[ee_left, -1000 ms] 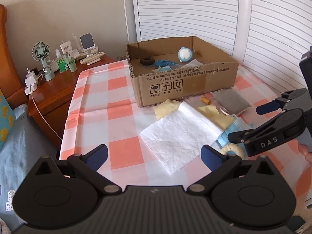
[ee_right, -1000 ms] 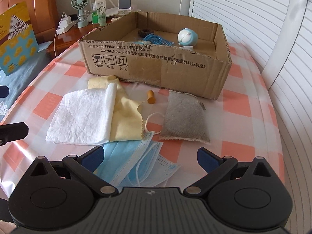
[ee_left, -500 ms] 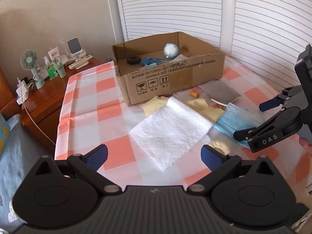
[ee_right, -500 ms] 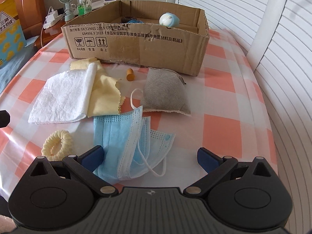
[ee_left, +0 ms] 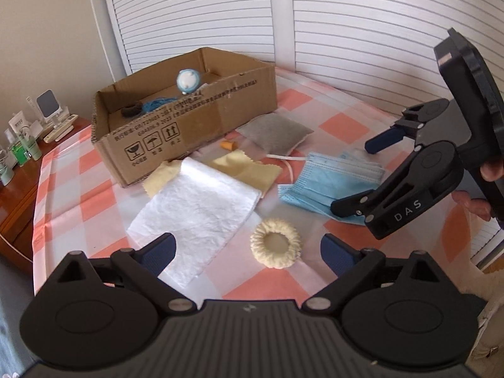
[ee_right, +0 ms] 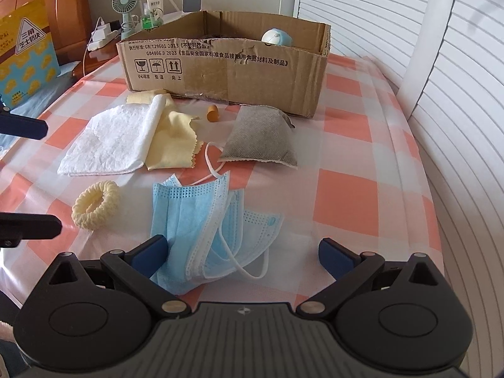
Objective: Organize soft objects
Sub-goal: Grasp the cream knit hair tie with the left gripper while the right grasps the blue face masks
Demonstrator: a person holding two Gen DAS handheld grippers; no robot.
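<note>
Two grippers near the cardboard box (ee_left: 189, 126): left gripper (ee_left: 249, 252) closing, nothing between, cream scrunchie (ee_left: 275, 247) just ahead; right gripper (ee_right: 242, 252) wide over blue masks (ee_right: 201, 220).

Bright daylight through louvred shutters (ee_left: 362, 15); soft shadows, sharp focus, strong fisheye bending, dark corner vignette.

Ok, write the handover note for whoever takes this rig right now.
Left tool: empty, closing, scrunchie between its tips.
Right tool: open, empty, over the blue masks.
In the cardboard box: blue-white ball, blue cord, dark ring.
Left on the checked cloth: white towel, yellow cloth, grey pouch, orange earplug, masks, scrunchie. Box them all.
</note>
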